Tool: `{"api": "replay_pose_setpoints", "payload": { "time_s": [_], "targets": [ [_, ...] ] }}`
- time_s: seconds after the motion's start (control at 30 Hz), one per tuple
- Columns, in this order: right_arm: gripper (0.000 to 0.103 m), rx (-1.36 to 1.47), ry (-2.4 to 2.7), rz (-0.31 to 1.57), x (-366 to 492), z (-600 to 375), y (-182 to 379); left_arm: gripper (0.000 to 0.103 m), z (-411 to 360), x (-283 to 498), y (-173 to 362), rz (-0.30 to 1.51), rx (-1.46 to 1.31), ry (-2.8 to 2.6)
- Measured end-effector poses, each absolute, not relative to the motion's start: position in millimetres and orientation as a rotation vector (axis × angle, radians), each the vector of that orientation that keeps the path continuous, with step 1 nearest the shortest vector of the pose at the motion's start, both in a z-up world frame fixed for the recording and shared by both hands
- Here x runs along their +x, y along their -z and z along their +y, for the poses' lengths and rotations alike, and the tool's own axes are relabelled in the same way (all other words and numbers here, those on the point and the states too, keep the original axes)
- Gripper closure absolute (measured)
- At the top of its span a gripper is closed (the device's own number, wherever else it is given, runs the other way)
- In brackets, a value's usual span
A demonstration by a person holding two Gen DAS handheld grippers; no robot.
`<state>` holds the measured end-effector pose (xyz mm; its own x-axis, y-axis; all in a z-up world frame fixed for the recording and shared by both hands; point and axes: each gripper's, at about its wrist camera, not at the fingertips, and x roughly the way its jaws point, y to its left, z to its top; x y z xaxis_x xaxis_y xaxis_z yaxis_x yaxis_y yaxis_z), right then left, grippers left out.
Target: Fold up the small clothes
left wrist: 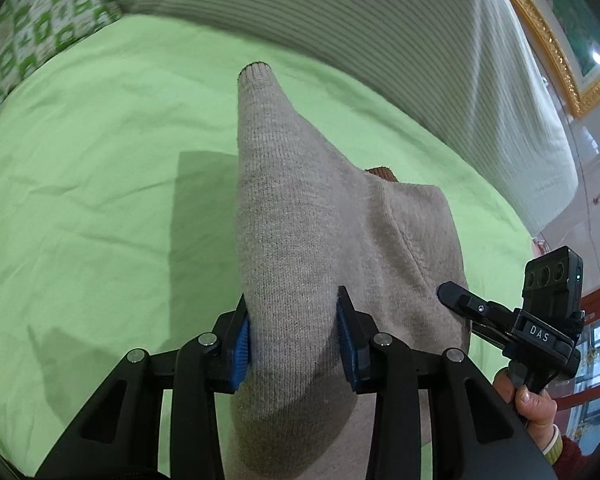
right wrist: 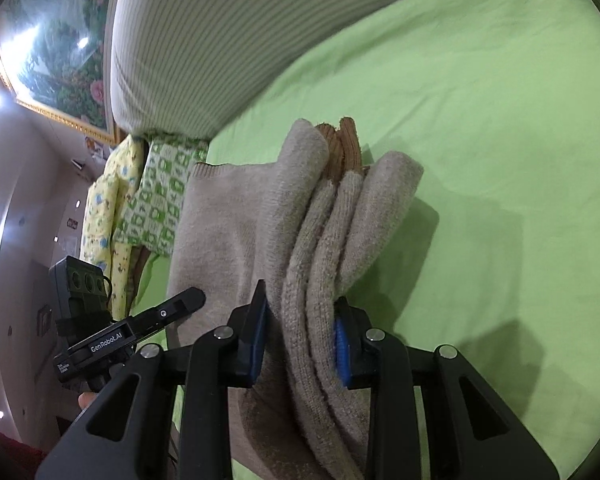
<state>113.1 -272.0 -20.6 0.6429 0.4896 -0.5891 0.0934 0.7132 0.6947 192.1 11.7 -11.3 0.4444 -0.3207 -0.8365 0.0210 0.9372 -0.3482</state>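
You had the beige knit sweater (left wrist: 312,240) caught in both tools above the light green bedsheet (left wrist: 100,160). Your left gripper (left wrist: 296,340) was clamped on a thick fold of the knit, its blue pads (left wrist: 242,350) pressed into the wool on either side, and a sleeve with a ribbed cuff (left wrist: 256,74) ran forward from it over the sheet. Your right gripper (right wrist: 300,332) was closed on several bunched layers of the same sweater (right wrist: 236,220), with its blue pads (right wrist: 342,350) squeezing rolled edges of the knit. A strip of brown ribbed trim (right wrist: 340,148) showed between those layers at their far end, and a bit of it also peeked out past the fold in the left wrist view.

In the left wrist view your right hand (left wrist: 532,400) gripped the handle of the other tool at the lower right edge, its tip touching or just beside the sweater's side. In the right wrist view the left tool appeared at the lower left, its fingers meeting the edge of the knit.

A striped white pillow or bolster (left wrist: 340,20) lay along the far side of the bed. A green-and-white patterned cloth (right wrist: 160,192) and a yellow printed cloth (right wrist: 104,208) sat near the pillow's end, beside the sweater's hem. A gold-framed picture (right wrist: 56,48) hung on the wall behind.
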Motion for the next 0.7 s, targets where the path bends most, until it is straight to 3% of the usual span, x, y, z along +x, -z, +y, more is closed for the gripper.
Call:
{"api": "replay_pose_setpoints", "payload": {
  "time_s": [0.3, 0.43, 0.53, 0.7],
  "targets": [
    [0.073, 0.751, -0.218, 0.914, 117, -271, 46, 0.061, 13, 192, 41, 1.106, -0.280, 0.215],
    [0.070, 0.747, -0.200, 0.932, 117, -281, 59, 0.050, 32, 190, 55, 1.113, -0.299, 0.205],
    [0.065, 0.713, -0.179, 0.937, 118, -282, 62, 0.035, 29, 197, 60, 1.112, -0.291, 0.178],
    [0.052, 0.654, -0.134, 0.939, 120, -280, 58, 0.025, 30, 191, 62, 1.095, -0.248, 0.136]
  ]
}}
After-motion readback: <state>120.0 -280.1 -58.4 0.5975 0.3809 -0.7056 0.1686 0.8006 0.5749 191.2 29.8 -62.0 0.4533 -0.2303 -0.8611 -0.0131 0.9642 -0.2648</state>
